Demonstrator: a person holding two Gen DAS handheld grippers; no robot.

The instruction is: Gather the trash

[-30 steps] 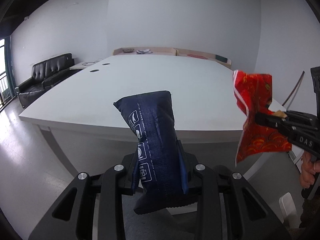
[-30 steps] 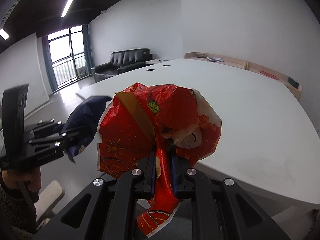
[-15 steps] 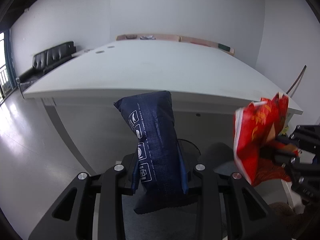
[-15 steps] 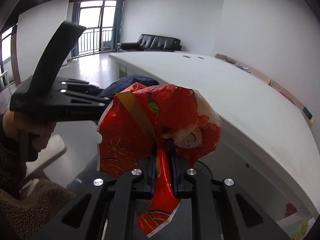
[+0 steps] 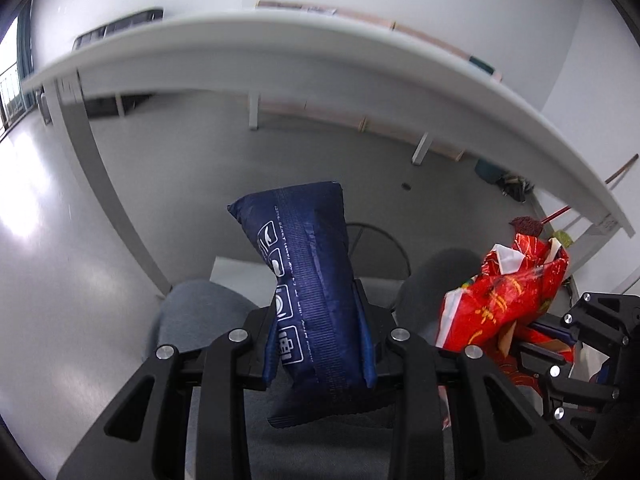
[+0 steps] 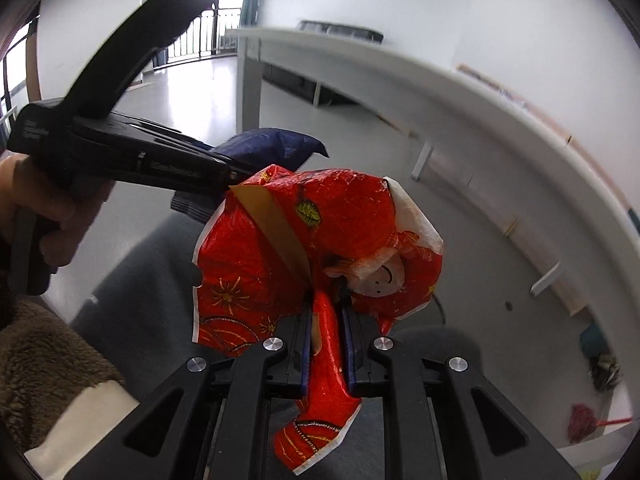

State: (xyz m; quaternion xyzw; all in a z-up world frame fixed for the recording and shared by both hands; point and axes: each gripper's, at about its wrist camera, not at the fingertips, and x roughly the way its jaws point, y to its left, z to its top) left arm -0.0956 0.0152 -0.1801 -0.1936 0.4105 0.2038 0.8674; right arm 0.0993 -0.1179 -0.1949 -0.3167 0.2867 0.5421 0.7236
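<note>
My left gripper (image 5: 318,334) is shut on a dark blue snack packet (image 5: 308,280) that stands upright between its jaws. My right gripper (image 6: 326,312) is shut on a crumpled red wrapper (image 6: 320,248) with a cartoon face. Both grippers are held below the table's edge, over the person's lap. The red wrapper (image 5: 504,292) shows at the right of the left wrist view, close beside the blue packet. The left gripper (image 6: 228,174) with the blue packet (image 6: 272,144) shows at the left of the right wrist view.
The long white table (image 5: 280,48) arcs overhead, its legs (image 5: 84,152) standing on the grey floor. The person's grey-trousered knees (image 5: 192,312) are just beneath the grippers. A red mop head (image 6: 580,428) and clutter lie on the floor at right.
Both grippers have dropped from above the tabletop to below its edge, still holding their packets. The two grippers have come closer together.
</note>
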